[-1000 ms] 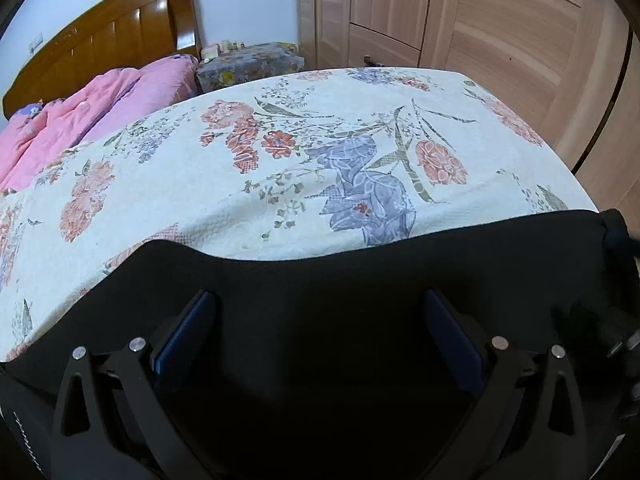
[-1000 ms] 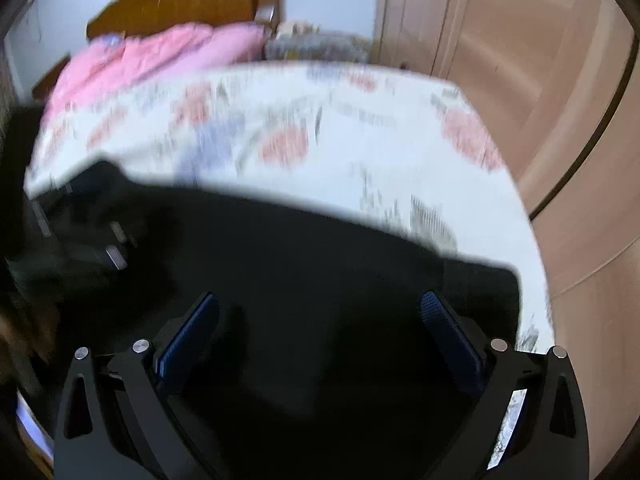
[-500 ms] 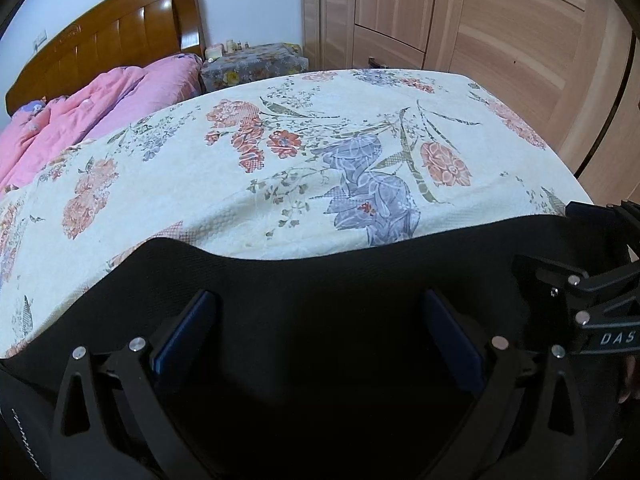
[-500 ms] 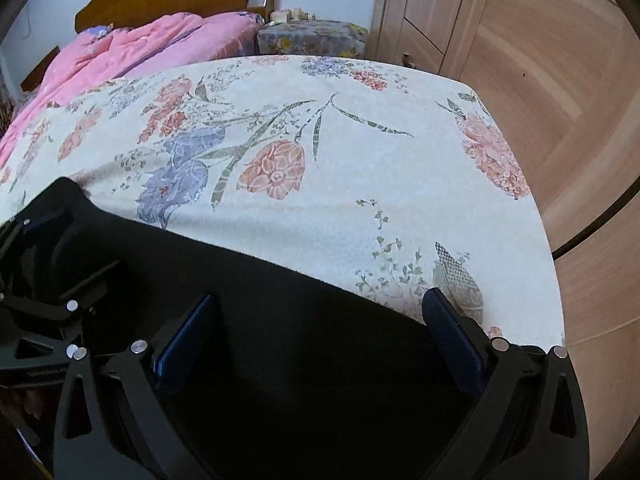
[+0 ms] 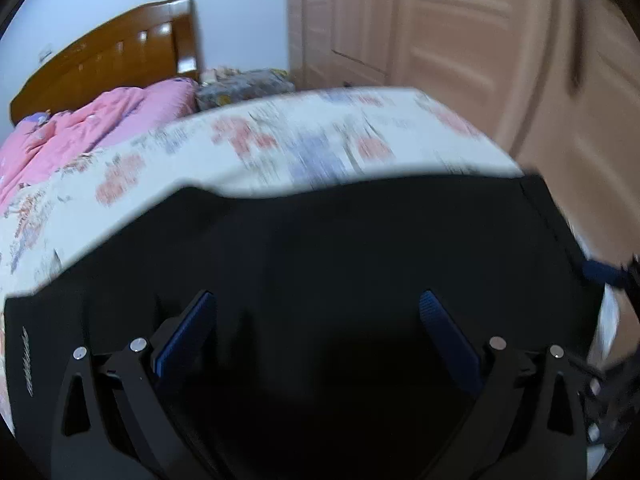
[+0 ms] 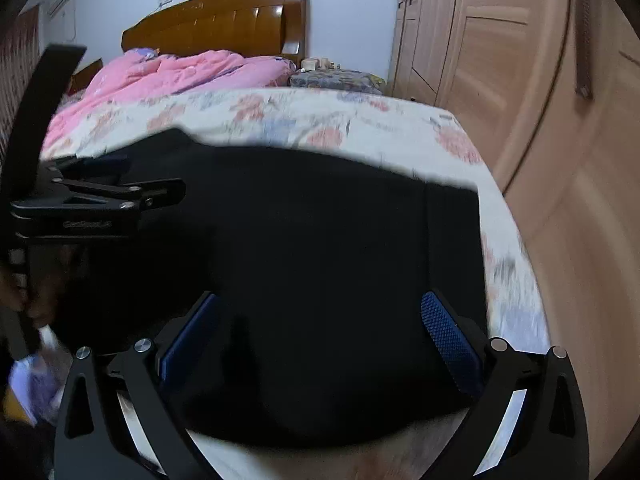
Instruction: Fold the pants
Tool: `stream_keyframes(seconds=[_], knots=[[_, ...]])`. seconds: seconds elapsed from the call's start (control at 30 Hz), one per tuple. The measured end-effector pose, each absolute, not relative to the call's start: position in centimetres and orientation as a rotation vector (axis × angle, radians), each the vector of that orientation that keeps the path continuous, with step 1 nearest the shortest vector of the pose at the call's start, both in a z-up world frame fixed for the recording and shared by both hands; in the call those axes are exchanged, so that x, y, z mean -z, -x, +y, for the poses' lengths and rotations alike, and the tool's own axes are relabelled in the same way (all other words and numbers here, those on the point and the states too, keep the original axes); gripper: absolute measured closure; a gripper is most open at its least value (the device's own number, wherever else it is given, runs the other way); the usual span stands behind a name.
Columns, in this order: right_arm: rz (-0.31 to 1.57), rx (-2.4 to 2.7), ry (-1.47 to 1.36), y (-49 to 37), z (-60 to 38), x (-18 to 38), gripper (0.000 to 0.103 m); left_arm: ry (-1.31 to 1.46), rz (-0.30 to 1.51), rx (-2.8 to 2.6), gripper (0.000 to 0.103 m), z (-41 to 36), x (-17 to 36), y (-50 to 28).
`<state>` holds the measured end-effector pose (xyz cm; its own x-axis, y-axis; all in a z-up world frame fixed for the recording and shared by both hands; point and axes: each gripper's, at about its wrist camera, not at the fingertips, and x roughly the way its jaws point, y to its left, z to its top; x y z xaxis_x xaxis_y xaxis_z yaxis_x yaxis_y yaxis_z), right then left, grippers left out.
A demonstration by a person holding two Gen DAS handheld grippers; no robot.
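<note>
Pants (image 5: 340, 260), black, lie flat across the bed's (image 5: 280, 152) near end, seemingly unfolded; folding looks barely begun. Left claw (image 5: 316, 320) and right claw (image 6: 320, 320) hover spread above them.

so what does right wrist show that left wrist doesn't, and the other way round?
Only right wrist: the left gripper seen from the side at the pants' left end, and the near hem of the black pants with bare bed below it.
Only left wrist: white lettering on the pants' left edge, and just a blue fingertip of the right gripper.
Both: the pants spread on the floral bedspread, pink quilt, wooden headboard, wardrobe doors, and each view's own open jaws.
</note>
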<state>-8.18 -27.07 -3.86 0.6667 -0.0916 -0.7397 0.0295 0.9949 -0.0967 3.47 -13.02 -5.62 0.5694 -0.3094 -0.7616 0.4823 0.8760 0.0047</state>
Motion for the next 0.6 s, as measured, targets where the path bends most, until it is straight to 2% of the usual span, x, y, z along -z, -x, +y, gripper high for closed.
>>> stream_keyframes(seconds=[0.17,0.27,0.4,0.47,0.57,0.6], knots=[[0.762,0.099,0.058,10.5,-28.1,3.7,0.005,-0.324,0.805,0.459,0.002,-13.6,8.0,-1.0],[0.681,0.058,-0.161,14.2,-31.3,2.7,0.005,-0.310,0.852,0.456,0.002,-13.3,7.9,-1.8],[0.631,0.058,-0.518,18.6,-36.1,5.0,0.005,-0.307,0.766,0.499,0.002,-13.7,6.0,0.1],[0.628,0.038,-0.591,19.2,-36.3,6.3,0.005,-0.332,0.728,0.531,0.002,-14.8,6.0,1.2],[0.635,0.009,-0.582,18.2,-34.9,6.9,0.005,-0.409,0.775,0.540,0.001,-16.3,8.1,1.3],[0.631,-0.011,-0.590,17.8,-34.6,6.9,0.005,-0.360,0.756,0.554,0.001,-15.7,8.3,1.2]])
